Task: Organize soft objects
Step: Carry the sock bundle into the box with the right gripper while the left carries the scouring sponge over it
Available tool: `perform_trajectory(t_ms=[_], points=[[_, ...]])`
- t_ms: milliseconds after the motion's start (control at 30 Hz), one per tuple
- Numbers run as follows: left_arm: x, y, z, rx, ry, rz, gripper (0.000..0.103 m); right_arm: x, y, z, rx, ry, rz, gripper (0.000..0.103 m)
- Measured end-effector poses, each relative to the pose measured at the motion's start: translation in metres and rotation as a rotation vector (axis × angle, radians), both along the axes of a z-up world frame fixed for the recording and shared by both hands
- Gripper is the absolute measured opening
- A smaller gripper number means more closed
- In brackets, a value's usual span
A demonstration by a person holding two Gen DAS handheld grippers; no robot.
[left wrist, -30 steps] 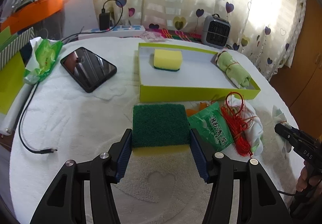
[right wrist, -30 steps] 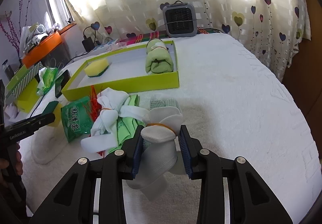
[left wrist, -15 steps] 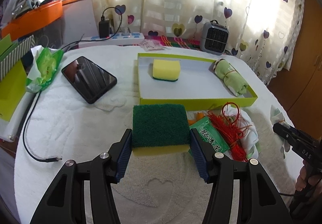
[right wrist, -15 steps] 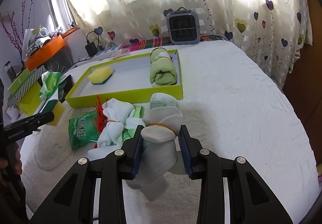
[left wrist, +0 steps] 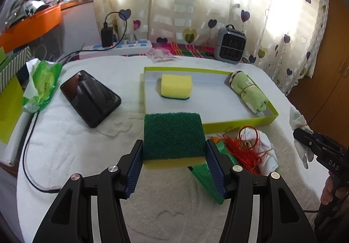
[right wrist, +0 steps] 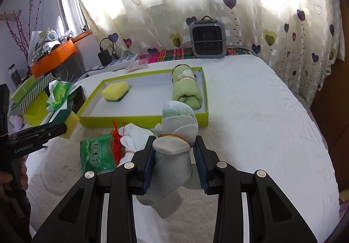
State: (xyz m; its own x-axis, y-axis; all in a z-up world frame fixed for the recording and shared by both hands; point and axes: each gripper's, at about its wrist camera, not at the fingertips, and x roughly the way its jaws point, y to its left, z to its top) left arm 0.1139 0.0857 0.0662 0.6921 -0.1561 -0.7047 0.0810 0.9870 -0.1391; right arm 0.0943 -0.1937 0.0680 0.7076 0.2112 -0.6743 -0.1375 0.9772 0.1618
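Observation:
My left gripper point(left wrist: 174, 166) is shut on a green-topped yellow sponge point(left wrist: 173, 136), held in the air just in front of the lime tray point(left wrist: 240, 122). In the tray lie a second yellow sponge point(left wrist: 176, 86) and a rolled green towel point(left wrist: 248, 92). My right gripper point(right wrist: 174, 163) is shut on a bundle of white socks point(right wrist: 174, 134) bound with an orange band, lifted near the tray's front right corner point(right wrist: 202, 120). The right gripper point(left wrist: 305, 137) also shows at the right edge of the left wrist view, and the left gripper point(right wrist: 63, 128) with its sponge shows at the left of the right wrist view.
A green packet point(right wrist: 98, 155), red string point(left wrist: 244, 149) and another white cloth bundle point(right wrist: 133, 138) lie on the white bedcover in front of the tray. A black phone point(left wrist: 90, 96) and a green wipes pack point(left wrist: 41, 86) lie left. A grey heater point(right wrist: 207, 39) and a power strip point(left wrist: 117, 47) stand behind.
Both grippers have risen a little with their loads and moved toward the tray. The sock bundle now hangs clear of the pile on the bedcover.

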Motion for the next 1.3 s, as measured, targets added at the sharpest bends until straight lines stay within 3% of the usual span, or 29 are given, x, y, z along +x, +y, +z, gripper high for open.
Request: perform_trajectory(t_ms=[633, 1300], points=[[0.056, -0.011, 0.007, 0.026, 0.000, -0.032, 0.055, 0.068, 0.021, 0.015, -0.025, 0.001, 0.073, 0.036], [0.100, -0.024, -0.017, 0.050, 0.051, -0.031, 0.055, 0.137, 0.041, -0.021, -0.067, 0.098, 0.125, 0.036]])
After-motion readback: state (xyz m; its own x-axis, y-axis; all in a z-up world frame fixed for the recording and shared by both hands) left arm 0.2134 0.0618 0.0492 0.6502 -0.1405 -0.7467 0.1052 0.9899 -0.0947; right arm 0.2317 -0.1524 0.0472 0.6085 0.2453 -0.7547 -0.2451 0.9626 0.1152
